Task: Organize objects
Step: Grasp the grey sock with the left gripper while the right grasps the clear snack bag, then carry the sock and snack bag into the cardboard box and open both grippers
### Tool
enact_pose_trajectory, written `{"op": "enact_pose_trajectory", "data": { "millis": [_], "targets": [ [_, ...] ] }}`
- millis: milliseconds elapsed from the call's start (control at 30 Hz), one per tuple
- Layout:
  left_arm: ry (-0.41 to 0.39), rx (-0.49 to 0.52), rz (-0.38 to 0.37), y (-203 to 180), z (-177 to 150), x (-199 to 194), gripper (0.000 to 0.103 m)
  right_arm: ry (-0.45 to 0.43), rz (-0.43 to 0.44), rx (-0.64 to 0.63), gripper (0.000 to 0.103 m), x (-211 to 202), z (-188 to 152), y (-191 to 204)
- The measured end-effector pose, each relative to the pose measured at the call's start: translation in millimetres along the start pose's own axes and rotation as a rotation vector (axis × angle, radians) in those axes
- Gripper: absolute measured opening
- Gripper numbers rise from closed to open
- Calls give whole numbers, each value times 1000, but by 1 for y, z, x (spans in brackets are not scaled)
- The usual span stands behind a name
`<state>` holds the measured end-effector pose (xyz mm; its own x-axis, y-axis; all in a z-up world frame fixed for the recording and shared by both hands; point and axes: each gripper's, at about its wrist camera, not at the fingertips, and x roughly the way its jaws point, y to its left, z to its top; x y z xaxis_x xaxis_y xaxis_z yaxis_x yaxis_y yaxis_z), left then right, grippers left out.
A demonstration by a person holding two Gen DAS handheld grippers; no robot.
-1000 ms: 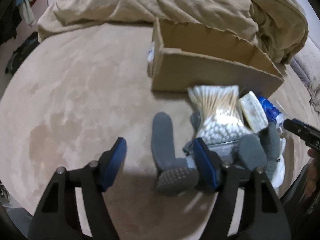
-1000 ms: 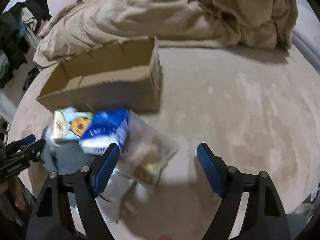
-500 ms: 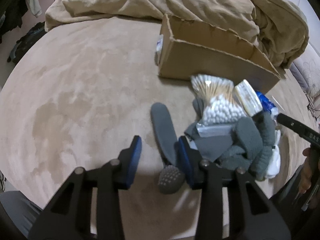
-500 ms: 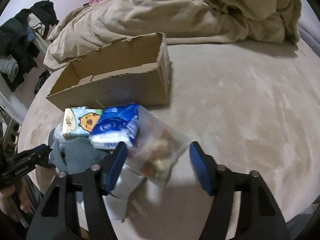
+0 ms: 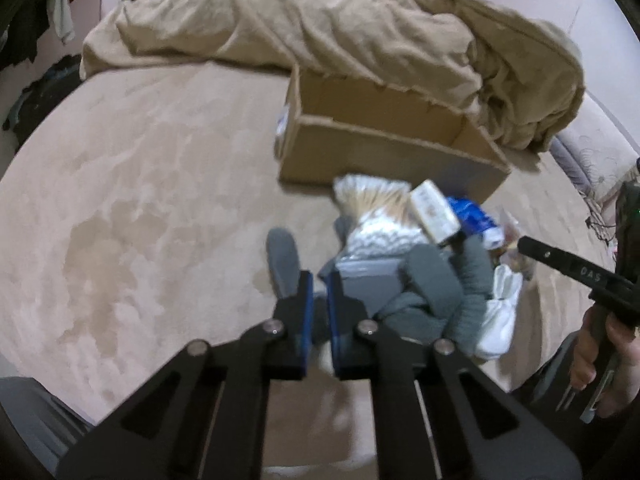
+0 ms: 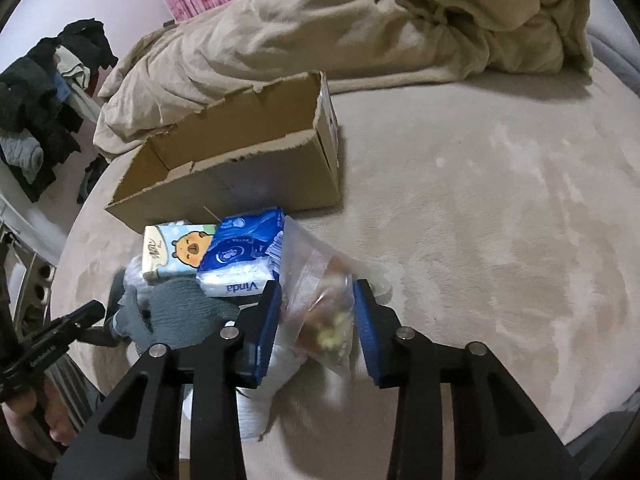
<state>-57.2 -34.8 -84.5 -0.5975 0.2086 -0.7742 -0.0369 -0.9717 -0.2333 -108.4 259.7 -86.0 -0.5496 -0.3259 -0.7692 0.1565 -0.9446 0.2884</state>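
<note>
An open cardboard box lies on the beige bed, also in the right wrist view. In front of it is a heap: a bag of cotton swabs, a capybara tissue pack, a blue Vinda tissue pack, grey socks and a white sock. My left gripper is shut on a long grey sock at the heap's left. My right gripper has its jaws narrowed around a clear snack bag, seemingly pinching it.
A rumpled tan duvet lies behind the box. Dark clothes hang at the left beyond the bed edge. The bare bed surface stretches right of the box. The right gripper shows at the left wrist view's right edge.
My left gripper closed from wide open onto the long grey sock. My right gripper's jaws narrowed around the snack bag. Both views pulled back slightly.
</note>
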Motion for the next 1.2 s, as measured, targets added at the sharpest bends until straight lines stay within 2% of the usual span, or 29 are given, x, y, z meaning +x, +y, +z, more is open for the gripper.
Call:
{"op": "enact_pose_trajectory", "data": {
  "millis": [100,200,267,300,367,433,500,600,633,667,700,733,833,1000,1200],
  "targets": [
    [-23,42,7,-7,2,-9,7,-41,-12,-6,38,-14,3,0],
    [41,120,15,-13,-3,5,10,-73,-17,-16,38,-26,7,1],
    [86,181,38,-17,-10,17,21,-88,-23,-29,38,-32,10,2],
    [96,220,73,-21,-14,21,29,-94,-25,-33,38,-34,11,2],
    [89,293,116,-24,-20,29,42,-96,-20,-29,38,-37,11,1],
    [83,306,142,-21,-21,34,66,-89,-14,-24,38,-37,10,1],
    [69,303,148,-17,-18,35,72,-86,-10,-27,38,-36,9,4],
    [63,320,117,-16,-14,39,72,-77,-1,-29,38,-34,7,7],
    [66,322,104,-15,-14,41,68,-77,0,-31,38,-34,7,8],
    [73,315,78,-14,-14,44,62,-77,0,-32,38,-34,7,9],
    [92,296,25,-12,-15,47,43,-77,1,-32,38,-34,7,10],
    [99,278,-3,-11,-14,47,38,-77,2,-31,38,-34,7,9],
    [71,256,-26,-12,-19,40,29,-81,0,-31,38,-36,8,8],
    [14,191,-66,-11,-19,8,27,-99,-5,-34,38,-44,9,8],
    [-41,123,-82,-8,-1,-34,27,-118,-3,-49,38,-55,14,13]
  ]
}}
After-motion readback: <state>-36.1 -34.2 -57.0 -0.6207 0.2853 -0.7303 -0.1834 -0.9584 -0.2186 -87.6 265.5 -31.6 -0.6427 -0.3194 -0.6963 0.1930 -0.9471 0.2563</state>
